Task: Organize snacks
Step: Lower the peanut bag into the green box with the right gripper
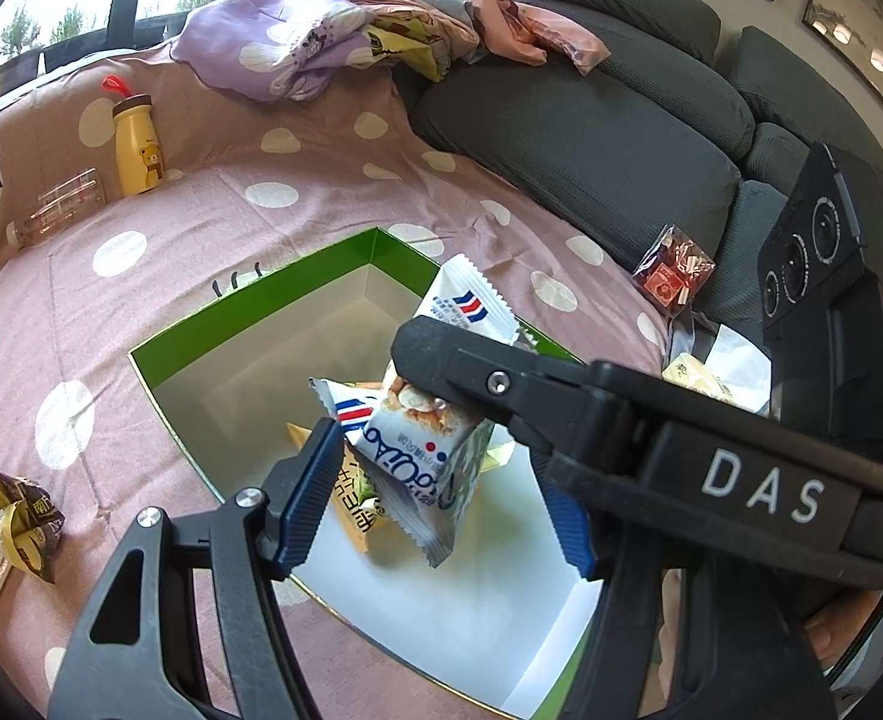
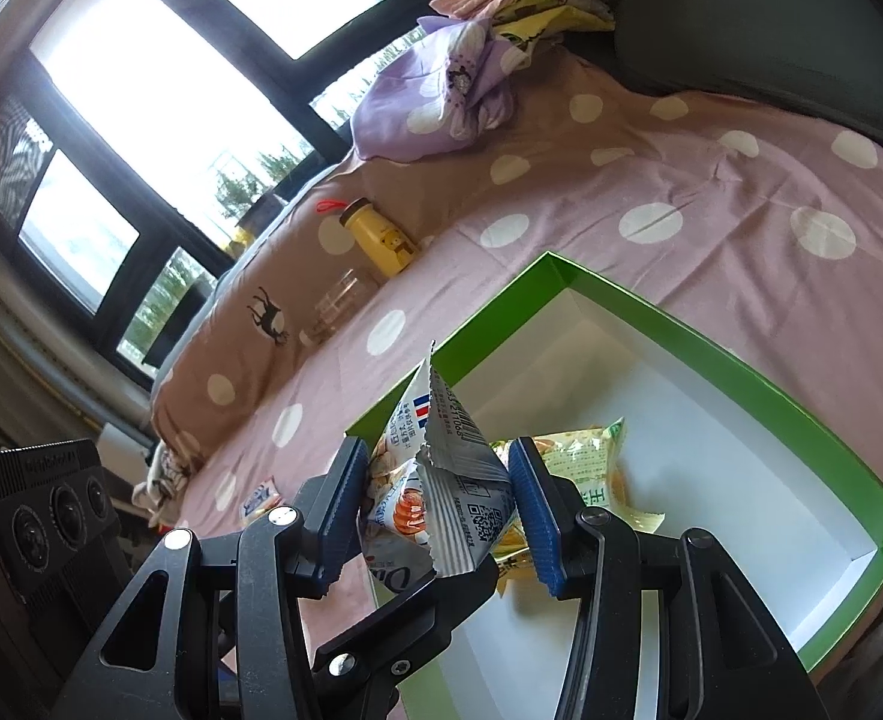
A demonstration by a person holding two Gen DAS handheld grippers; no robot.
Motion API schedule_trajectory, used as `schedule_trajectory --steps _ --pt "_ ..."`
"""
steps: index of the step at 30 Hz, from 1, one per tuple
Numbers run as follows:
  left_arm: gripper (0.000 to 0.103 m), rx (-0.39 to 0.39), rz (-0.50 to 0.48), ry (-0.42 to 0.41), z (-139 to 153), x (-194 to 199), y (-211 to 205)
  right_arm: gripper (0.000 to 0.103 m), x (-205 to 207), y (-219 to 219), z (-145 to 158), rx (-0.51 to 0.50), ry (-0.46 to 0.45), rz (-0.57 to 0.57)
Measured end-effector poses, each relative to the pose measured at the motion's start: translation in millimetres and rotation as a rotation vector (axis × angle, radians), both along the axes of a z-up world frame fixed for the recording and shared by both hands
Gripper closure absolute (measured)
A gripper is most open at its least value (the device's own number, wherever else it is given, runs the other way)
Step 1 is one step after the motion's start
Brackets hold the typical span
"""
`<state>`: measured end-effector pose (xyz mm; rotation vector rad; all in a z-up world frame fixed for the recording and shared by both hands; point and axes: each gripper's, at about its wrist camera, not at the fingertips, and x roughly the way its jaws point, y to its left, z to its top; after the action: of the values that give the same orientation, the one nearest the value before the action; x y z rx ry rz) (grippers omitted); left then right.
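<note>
A green box [image 1: 273, 288] with a white inside lies open on the pink dotted sheet; it also shows in the right wrist view [image 2: 711, 342]. My right gripper [image 2: 435, 504] is shut on a white snack packet [image 2: 453, 480] and holds it over the box's near corner. In the left wrist view the same packet [image 1: 423, 450] hangs between my left gripper's open jaws [image 1: 441, 498], with the right gripper's finger [image 1: 459, 372] across it. A yellow-green snack bag [image 2: 585, 462] lies inside the box.
A yellow bottle [image 1: 135, 147] and a clear glass [image 1: 63, 207] lie at the sheet's far left. Loose snacks lie left of the box [image 1: 9, 516] and a red packet [image 1: 672, 270] by the grey sofa cushions [image 1: 591, 138]. Crumpled cloths [image 1: 321, 42] sit behind.
</note>
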<state>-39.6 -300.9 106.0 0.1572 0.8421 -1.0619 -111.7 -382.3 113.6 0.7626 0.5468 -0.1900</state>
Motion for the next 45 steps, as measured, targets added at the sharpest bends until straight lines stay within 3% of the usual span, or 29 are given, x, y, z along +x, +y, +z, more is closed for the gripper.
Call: schedule_trajectory --steps 45 --pt "0.039 0.045 -0.006 0.115 -28 17 -14 0.052 7 -15 -25 0.112 0.114 -0.067"
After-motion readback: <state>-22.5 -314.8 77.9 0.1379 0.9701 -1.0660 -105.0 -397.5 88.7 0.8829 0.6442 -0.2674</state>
